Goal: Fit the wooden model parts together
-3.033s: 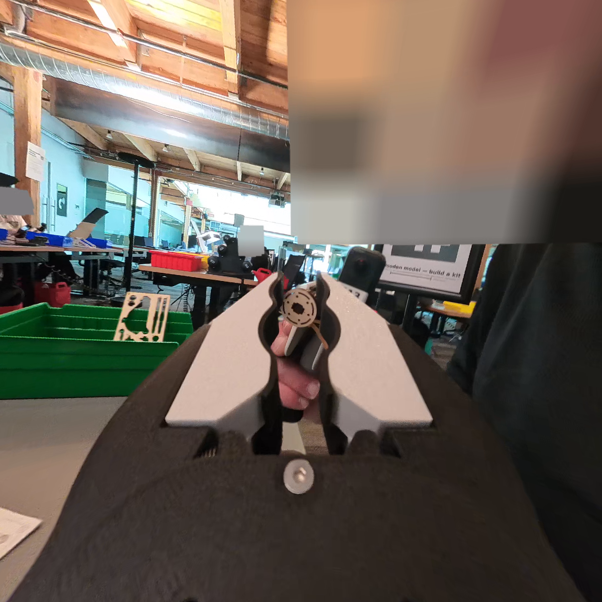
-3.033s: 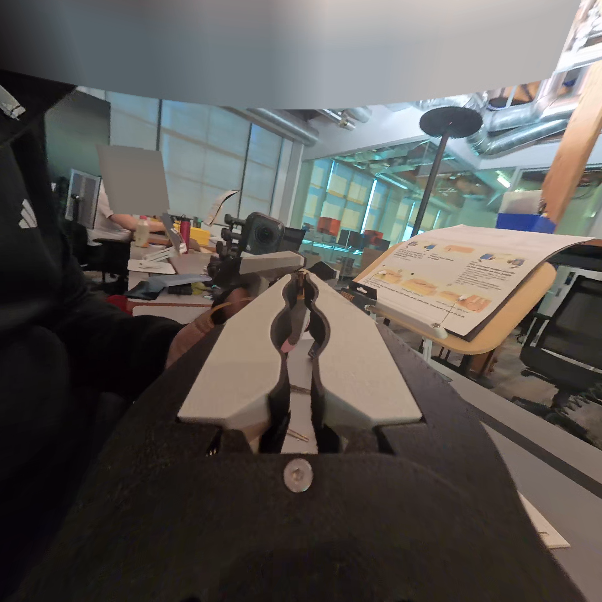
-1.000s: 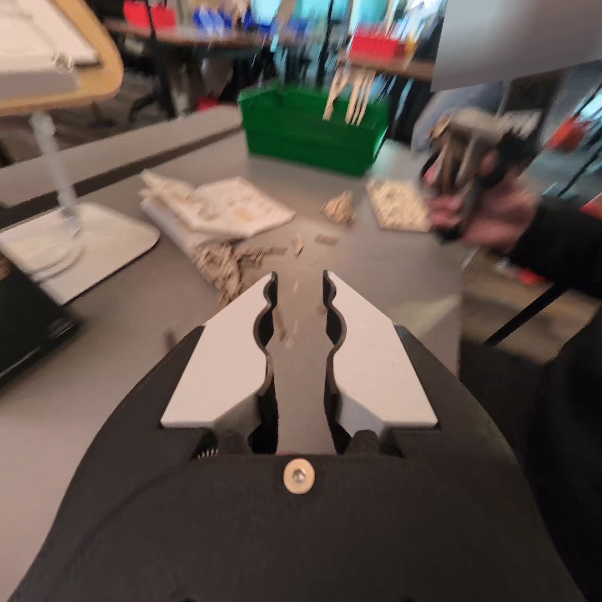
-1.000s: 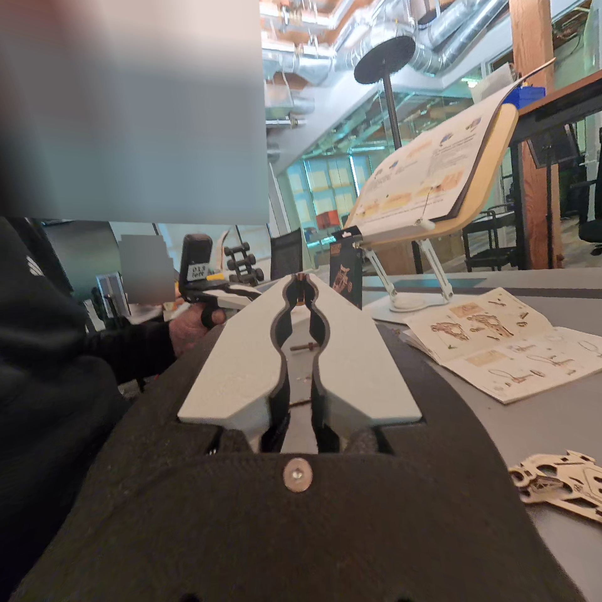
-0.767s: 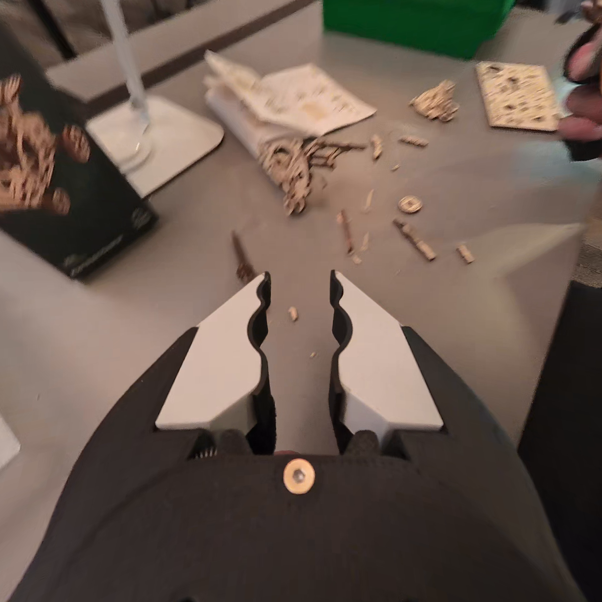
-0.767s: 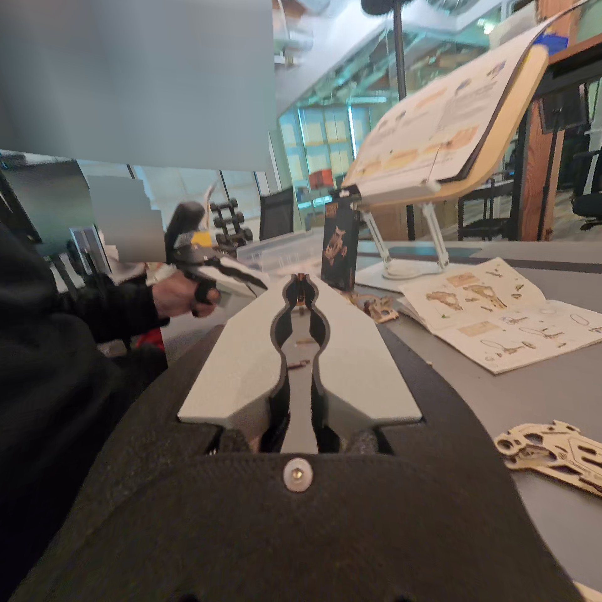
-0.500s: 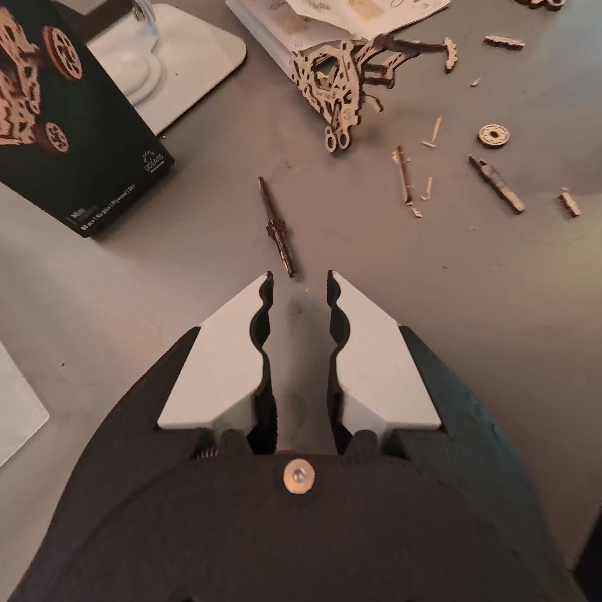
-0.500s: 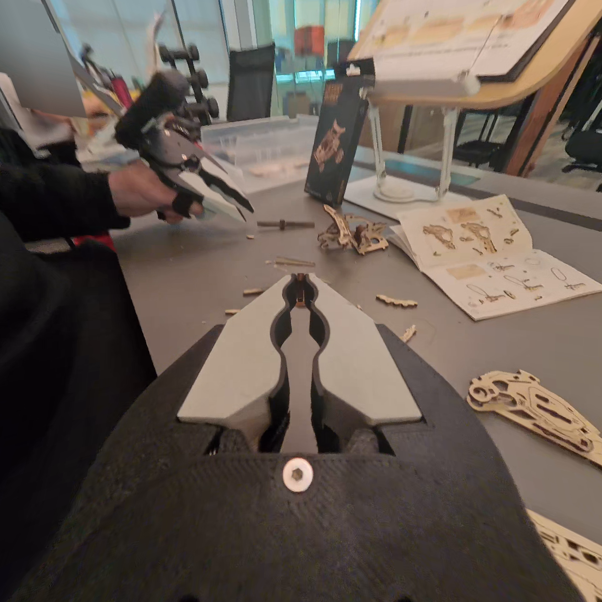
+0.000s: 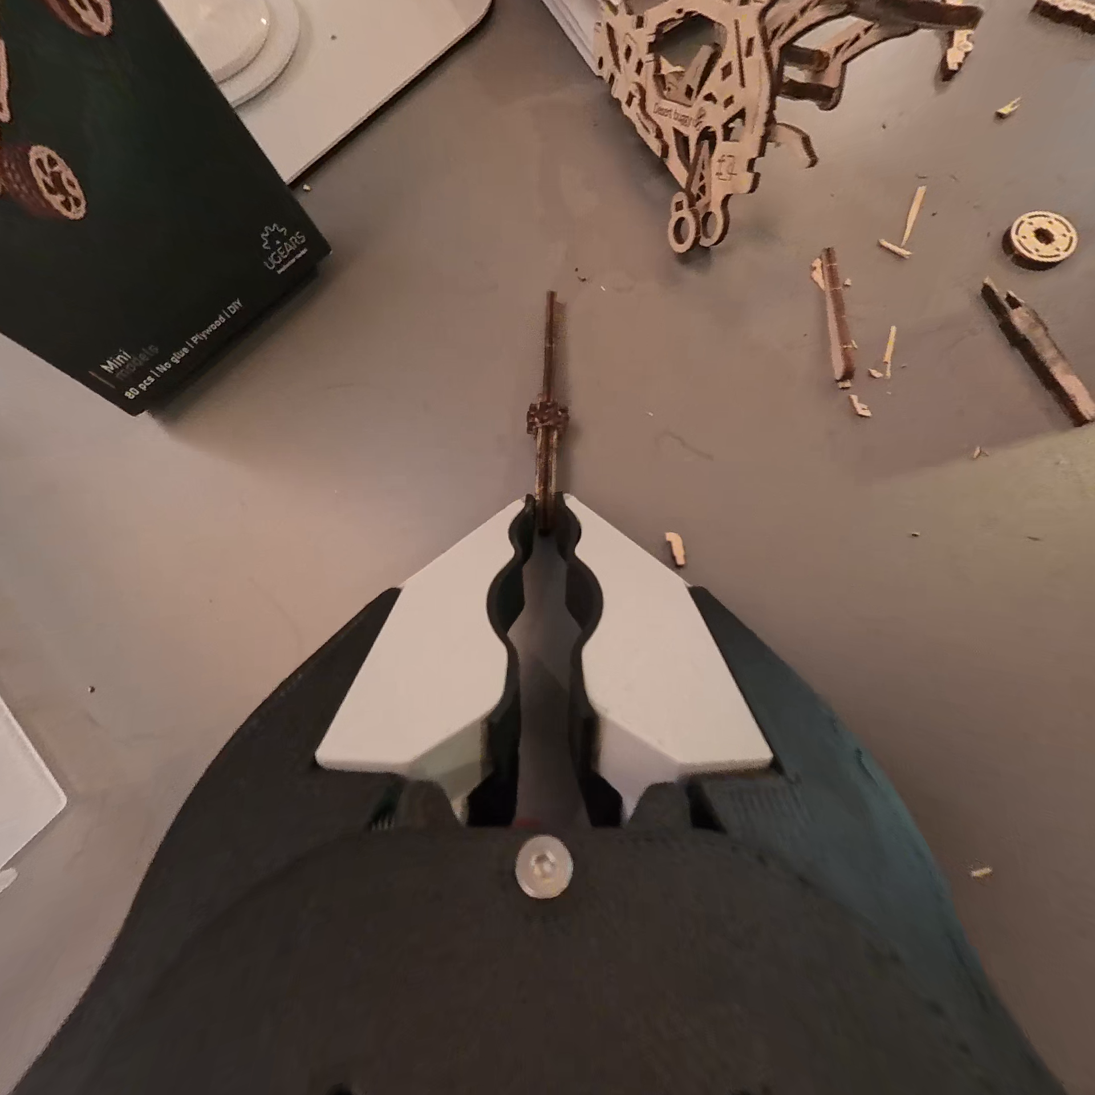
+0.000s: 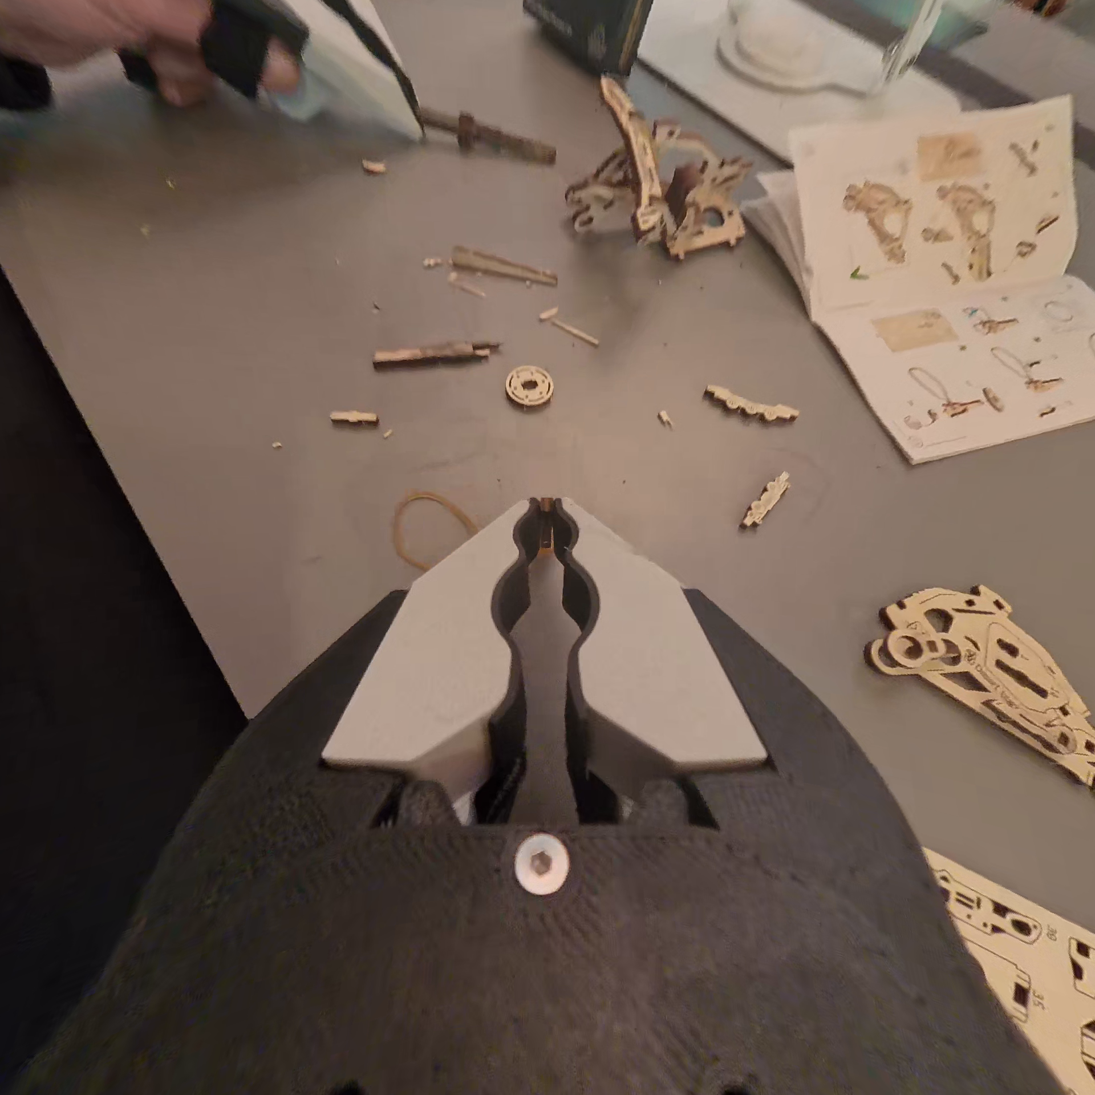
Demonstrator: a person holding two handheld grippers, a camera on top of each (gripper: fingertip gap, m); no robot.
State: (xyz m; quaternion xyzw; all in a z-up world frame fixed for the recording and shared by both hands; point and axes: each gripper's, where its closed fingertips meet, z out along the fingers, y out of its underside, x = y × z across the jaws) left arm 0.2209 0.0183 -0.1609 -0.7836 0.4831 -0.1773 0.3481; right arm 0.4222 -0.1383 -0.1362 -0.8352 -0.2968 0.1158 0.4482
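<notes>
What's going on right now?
Left gripper shut on axle. Right gripper shut on small wooden part. Nothing in the way.

Printed writing and a logo on the black box [image 9: 118, 195]; small numbers on the wooden sheet [image 10: 1019, 960].

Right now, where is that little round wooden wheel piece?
The round wooden disc lies flat on the grey table, mid-frame in the right wrist view, just below a dark wooden stick and ahead of the right gripper.
</notes>
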